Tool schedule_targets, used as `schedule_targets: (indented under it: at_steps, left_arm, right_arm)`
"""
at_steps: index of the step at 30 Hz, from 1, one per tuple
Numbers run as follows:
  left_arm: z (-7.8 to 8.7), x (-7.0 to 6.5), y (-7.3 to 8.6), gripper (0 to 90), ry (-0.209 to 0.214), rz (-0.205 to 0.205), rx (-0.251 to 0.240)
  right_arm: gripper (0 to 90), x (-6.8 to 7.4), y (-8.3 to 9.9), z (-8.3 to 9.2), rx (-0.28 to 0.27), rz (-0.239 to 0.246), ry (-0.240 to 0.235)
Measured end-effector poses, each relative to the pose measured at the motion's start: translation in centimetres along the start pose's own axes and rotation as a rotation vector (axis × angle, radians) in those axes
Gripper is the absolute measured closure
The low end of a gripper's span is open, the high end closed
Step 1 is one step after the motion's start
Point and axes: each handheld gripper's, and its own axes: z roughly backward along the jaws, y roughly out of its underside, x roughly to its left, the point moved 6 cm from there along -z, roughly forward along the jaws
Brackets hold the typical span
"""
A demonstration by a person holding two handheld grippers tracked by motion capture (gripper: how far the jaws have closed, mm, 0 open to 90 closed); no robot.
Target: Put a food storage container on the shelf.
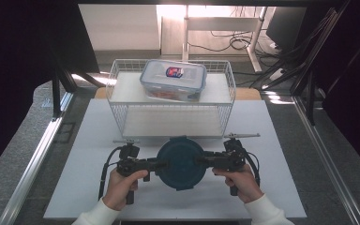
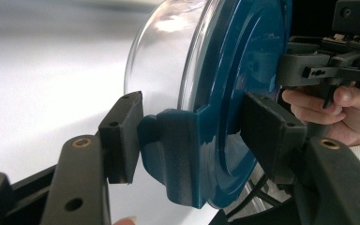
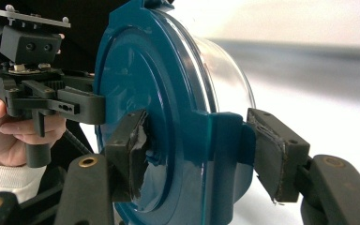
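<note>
A round clear container with a dark blue lid [image 1: 180, 162] hangs between my two grippers over the white board [image 1: 267, 187]. My left gripper [image 1: 161, 164] comes in from the left and is shut on it. One pad presses the lid's blue latch tab [image 2: 176, 154], the other the lid's top face [image 2: 243, 70]. My right gripper [image 1: 202, 161] grips the opposite side, shut across the latch [image 3: 225, 150] and the lid [image 3: 131, 65]. The clear bowl [image 3: 229, 70] points away from the lid. A hand holds each gripper.
A white wire rack [image 1: 122, 75] stands behind the container, with a shelf on top. On that shelf sits a rectangular clear box with a latched lid [image 1: 173, 79]. Metal rails [image 1: 37, 159] run along both sides of the table. Black curtains close off the sides.
</note>
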Motion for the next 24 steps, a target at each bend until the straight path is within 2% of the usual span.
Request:
schedule_targets:
  at_steps: [6, 14, 24]
  left_arm:
    - [1.3, -1.4, -3.0, 40.4, 0.015, -0.025, -0.027]
    - [3.6, -3.6, -7.9, 40.5, 0.019, -0.073, -0.055]
    - [6.4, -5.6, -12.4, 41.0, 0.023, -0.117, -0.09]
  right_arm:
    - [40.5, 1.4, -3.3, 1.2, -0.041, 0.043, 0.016]
    - [40.7, 3.6, -8.2, 2.8, -0.087, 0.085, 0.025]
    - [40.8, 6.1, -13.4, 4.1, -0.116, 0.128, 0.024]
